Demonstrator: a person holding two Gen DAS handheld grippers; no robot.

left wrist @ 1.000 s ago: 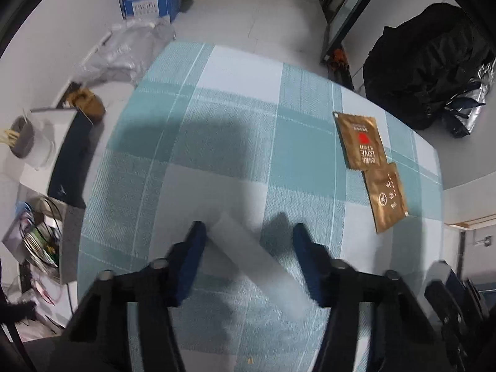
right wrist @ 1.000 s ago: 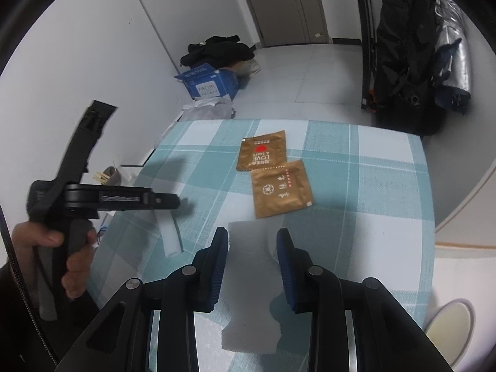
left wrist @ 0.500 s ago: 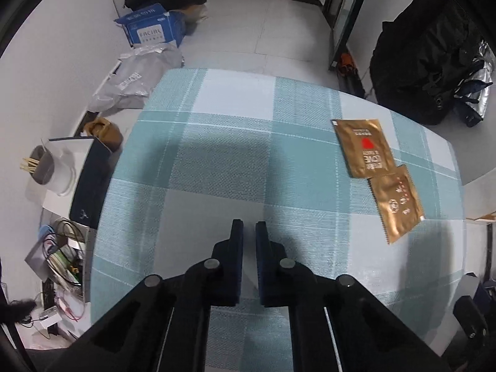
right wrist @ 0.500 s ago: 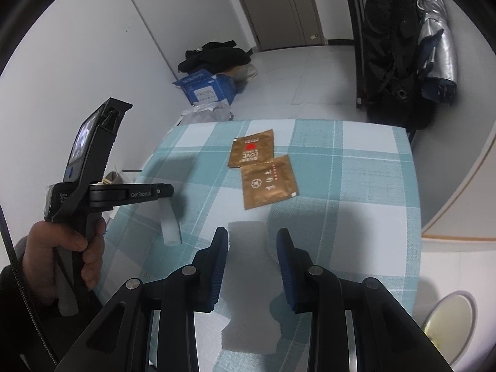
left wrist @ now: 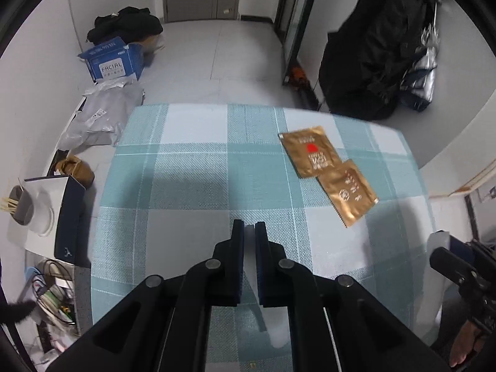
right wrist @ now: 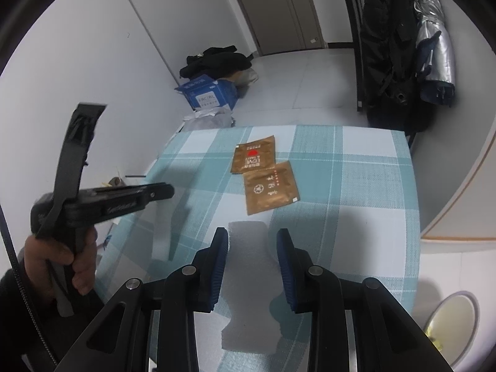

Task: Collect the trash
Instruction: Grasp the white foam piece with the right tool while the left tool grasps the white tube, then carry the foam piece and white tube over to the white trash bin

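My left gripper [left wrist: 249, 226] is shut on a thin white translucent strip [left wrist: 273, 330], which hangs from its pads above the checked tablecloth [left wrist: 192, 167]. The right wrist view shows that gripper [right wrist: 167, 190] in a person's hand, the strip [right wrist: 161, 235] dangling under it. My right gripper [right wrist: 252, 235] hovers over the table's near edge, shut on a white foam piece [right wrist: 248, 279] that runs down between its fingers. Two gold sachets lie flat and overlapping on the cloth: one with a red mark [right wrist: 254, 158] and a plain one [right wrist: 270, 187] nearer me.
On the floor past the table are a blue "FACIAL" box [left wrist: 114, 63], grey bags [left wrist: 99, 117] and dark clothes [left wrist: 124, 26]. A black coat [left wrist: 375, 52] hangs at right. A low white stand with a cup [left wrist: 23, 207] is left of the table.
My left jaws have shut on the white strip and lifted it off the cloth; that gripper rose and turned a little. The right gripper kept its hold and barely moved.
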